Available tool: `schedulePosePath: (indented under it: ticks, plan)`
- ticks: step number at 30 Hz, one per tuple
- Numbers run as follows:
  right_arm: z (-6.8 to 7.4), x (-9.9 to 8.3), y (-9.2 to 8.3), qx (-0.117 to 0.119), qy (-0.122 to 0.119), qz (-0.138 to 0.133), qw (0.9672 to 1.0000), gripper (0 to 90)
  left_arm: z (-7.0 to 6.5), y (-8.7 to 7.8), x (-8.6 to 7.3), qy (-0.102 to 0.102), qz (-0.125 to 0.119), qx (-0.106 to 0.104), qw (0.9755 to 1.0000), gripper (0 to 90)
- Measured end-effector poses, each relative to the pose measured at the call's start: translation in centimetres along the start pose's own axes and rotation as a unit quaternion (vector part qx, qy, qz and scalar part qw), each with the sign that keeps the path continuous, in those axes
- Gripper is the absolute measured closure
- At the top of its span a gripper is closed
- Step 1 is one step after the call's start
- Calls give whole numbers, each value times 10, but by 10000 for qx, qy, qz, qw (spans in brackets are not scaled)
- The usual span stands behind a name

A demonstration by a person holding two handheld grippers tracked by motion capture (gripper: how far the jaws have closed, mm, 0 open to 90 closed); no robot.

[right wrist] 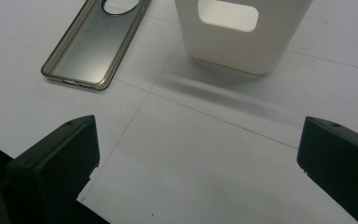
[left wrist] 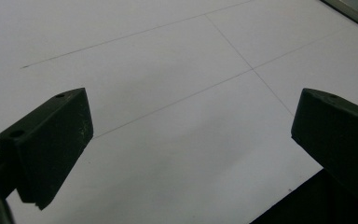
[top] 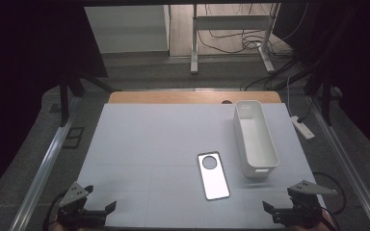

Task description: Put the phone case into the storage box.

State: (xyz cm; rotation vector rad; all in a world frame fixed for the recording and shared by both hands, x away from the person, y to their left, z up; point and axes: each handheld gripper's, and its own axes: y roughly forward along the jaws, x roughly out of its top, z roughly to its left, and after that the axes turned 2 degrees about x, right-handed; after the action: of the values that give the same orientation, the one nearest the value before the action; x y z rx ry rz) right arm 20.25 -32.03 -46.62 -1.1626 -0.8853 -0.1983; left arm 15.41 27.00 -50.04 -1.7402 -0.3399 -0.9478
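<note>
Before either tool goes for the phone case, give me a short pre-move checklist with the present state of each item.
1. Left tool open with nothing between its jaws: ok.
2. Right tool open with nothing between its jaws: ok.
3. Phone case lying flat on the table, apart from both tools: ok.
4. White bin upright, standing apart from the case: ok.
5. Bin holds nothing that would block a drop: ok.
6. Which tool is meant to pick: cannot tell.

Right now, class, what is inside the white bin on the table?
The white bin looks empty in the high view: only its bare white floor and walls show. The near inner corners sit behind its front wall, so that strip stays hidden. The phone case lies outside, beside it.
</note>
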Motion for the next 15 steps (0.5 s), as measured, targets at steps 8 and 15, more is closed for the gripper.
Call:
schedulePosePath:
  ticks: [8,15]
  plan:
    - [1,0,0,-15,-53,-17,10000,0,0,0,0,-6,45,-11,10000,0]
    - [1,0,0,-14,-38,-36,10000,0,1,1,1,-33,88,-31,10000,0]
